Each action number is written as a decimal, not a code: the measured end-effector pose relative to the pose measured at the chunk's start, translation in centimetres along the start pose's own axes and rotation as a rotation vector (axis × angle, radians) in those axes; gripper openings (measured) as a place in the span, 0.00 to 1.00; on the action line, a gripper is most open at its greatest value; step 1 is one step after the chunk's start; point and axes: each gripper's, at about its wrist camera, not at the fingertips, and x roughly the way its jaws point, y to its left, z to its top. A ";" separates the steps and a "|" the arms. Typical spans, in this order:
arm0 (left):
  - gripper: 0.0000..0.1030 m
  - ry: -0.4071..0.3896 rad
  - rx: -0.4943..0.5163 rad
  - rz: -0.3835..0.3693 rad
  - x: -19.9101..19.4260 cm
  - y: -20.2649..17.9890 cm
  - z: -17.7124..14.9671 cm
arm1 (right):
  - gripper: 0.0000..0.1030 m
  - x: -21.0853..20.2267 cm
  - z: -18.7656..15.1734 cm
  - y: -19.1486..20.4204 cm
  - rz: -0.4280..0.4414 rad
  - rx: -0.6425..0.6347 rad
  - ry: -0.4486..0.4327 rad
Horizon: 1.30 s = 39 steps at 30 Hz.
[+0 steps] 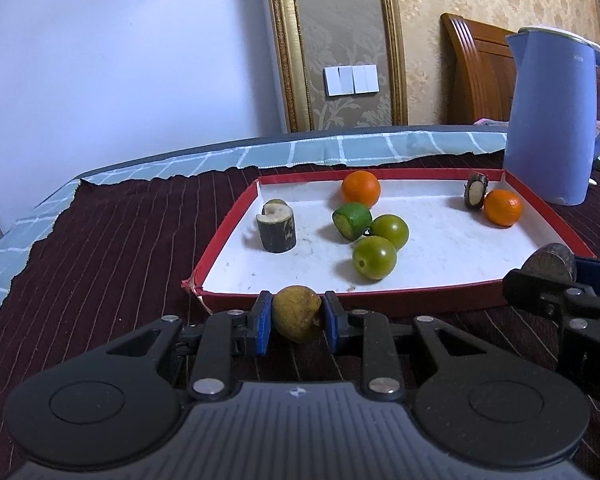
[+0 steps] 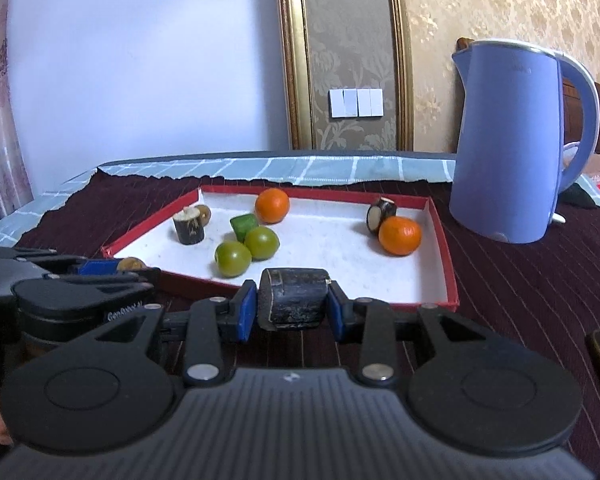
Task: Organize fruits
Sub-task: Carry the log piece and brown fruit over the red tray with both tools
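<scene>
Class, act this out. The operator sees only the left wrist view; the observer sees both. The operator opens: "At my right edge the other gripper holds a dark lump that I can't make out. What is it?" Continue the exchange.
Observer: The right gripper is shut on a dark cut cylinder, which lies sideways between the fingers at the near rim of the red tray.
Operator: Something peeks over the upright stub at the tray's left. What is it?
Observer: Behind that upright stub sits a small brown fruit, round and whole, close against the stub.
</scene>
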 end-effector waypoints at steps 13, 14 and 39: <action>0.26 0.016 0.000 0.020 0.6 -0.4 0.7 | 0.33 1.0 0.4 -0.6 -0.005 0.020 -0.001; 0.26 0.016 -0.004 0.019 0.5 -0.3 0.8 | 0.33 0.9 0.4 -0.6 -0.005 0.020 -0.003; 0.26 -0.064 0.033 0.055 0.9 -2.0 3.2 | 0.34 1.0 1.6 -1.5 -0.020 0.027 -0.035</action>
